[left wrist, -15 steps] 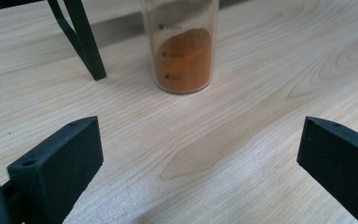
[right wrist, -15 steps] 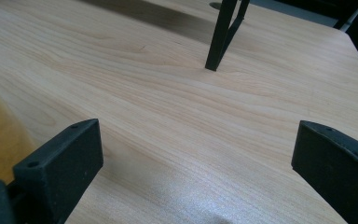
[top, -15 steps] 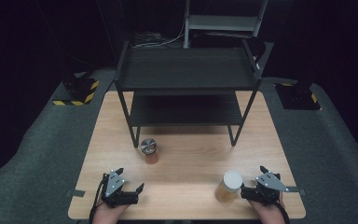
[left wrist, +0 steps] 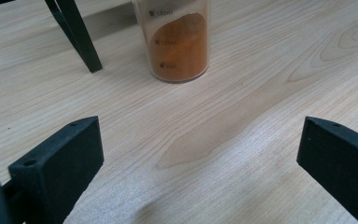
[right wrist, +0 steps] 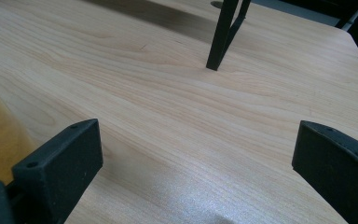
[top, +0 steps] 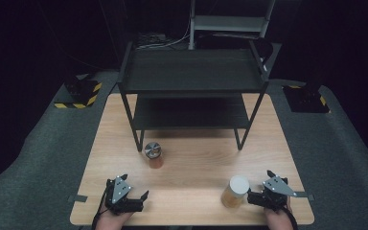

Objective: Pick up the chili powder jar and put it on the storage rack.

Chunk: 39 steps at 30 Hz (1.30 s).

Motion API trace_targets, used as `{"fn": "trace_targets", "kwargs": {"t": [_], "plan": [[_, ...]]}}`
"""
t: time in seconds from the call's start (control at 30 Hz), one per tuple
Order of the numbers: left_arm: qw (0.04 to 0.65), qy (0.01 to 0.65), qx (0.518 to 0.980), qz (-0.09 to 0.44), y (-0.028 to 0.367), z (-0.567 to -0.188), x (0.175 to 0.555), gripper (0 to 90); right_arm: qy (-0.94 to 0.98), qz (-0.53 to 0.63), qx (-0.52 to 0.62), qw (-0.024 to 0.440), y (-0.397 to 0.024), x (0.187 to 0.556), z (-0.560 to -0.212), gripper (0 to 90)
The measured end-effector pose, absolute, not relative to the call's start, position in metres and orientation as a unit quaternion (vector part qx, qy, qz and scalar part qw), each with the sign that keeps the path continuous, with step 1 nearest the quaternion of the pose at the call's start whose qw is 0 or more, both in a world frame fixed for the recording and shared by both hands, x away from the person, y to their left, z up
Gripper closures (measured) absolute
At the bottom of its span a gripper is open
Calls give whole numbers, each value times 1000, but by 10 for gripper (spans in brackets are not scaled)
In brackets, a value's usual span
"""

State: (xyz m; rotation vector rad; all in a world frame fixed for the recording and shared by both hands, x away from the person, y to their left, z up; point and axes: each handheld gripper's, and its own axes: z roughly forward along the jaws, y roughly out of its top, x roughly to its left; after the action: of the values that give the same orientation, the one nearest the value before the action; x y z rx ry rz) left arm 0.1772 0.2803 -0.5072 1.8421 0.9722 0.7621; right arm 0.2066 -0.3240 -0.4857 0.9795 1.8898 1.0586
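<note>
Both pairs of tongs sit low at the near edge of the surface (top: 191,143), and almost nothing separates this moment from the picture half a second earlier: hands, jars and rack lie in the same places. That suggests the work has not properly begun, with neither jar yet taken up.

The left tongs (top: 133,200) are released, their jaws standing wide apart in the left gripper view with bare wood between them. Straight ahead of that gap, some way off, stands the metal-lidded jar (left wrist: 175,39), upright and holding orange powder; in the high view it stands near the front left leg of the rack (top: 191,91). It lines up well with the jaws, so a forward reach would likely bring it between them.

The right tongs (top: 258,196) are likewise released and hold nothing. The white-lidded jar (top: 235,191) stands just beside them, to their left, outside the gap; its amber side fills the left edge of the right gripper view. These tongs would probably need to swing left to close around it.
</note>
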Motion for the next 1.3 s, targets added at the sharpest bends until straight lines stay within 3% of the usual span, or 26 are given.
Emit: {"fn": "trace_targets", "kwargs": {"t": [1.3], "plan": [[449,399,744,294,283,-502,178,12,734,400,401,374,-320,206,-483,7]]}}
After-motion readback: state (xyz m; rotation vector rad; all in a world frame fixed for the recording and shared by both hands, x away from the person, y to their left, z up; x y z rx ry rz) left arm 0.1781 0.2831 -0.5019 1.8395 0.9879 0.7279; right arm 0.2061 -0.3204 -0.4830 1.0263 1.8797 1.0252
